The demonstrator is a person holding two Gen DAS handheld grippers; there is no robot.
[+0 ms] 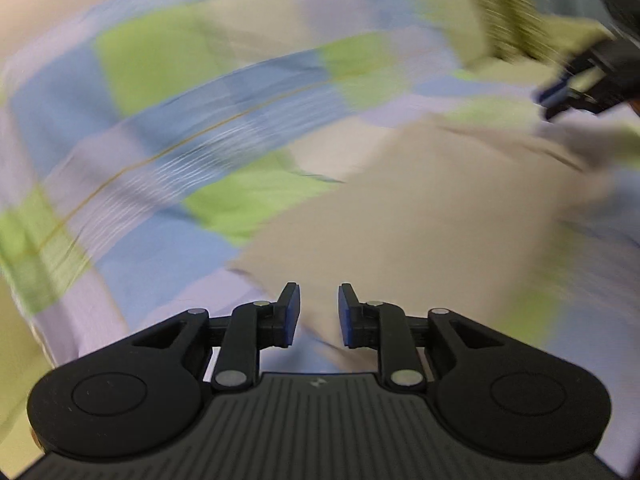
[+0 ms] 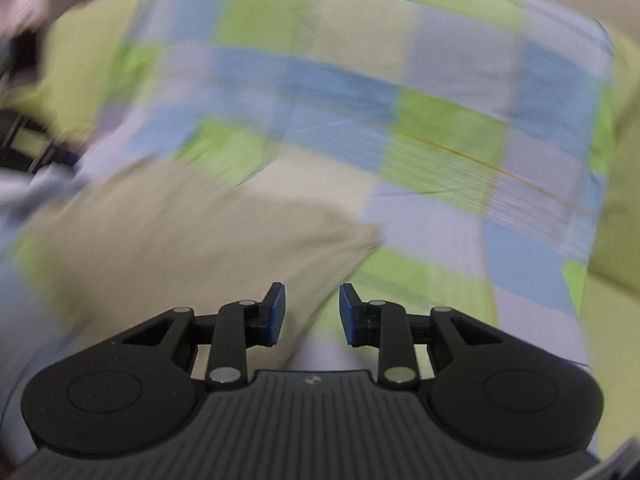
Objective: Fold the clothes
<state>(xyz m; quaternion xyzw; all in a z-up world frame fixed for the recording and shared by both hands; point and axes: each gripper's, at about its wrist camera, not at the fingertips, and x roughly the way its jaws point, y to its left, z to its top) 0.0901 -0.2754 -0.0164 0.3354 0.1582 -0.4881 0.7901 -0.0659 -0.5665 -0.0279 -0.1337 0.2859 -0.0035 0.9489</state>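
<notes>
A beige garment (image 1: 420,216) lies on a checked sheet of blue, green, lilac and cream squares (image 1: 168,112). Both views are smeared by motion. My left gripper (image 1: 319,314) hovers open over the garment's near edge, nothing between its blue pads. In the left wrist view the right gripper (image 1: 568,92) appears at the far right edge, over the cloth. In the right wrist view the beige garment (image 2: 180,232) fills the left middle, and my right gripper (image 2: 312,312) is open above its lower right edge. The left gripper shows only as a dark blur at the left edge (image 2: 24,136).
The checked sheet (image 2: 440,128) covers most of the surface in both views. A plain yellow-green cloth (image 2: 616,208) lies beyond the sheet's right edge. A dark striped object (image 1: 516,16) sits at the upper right of the left wrist view, too blurred to identify.
</notes>
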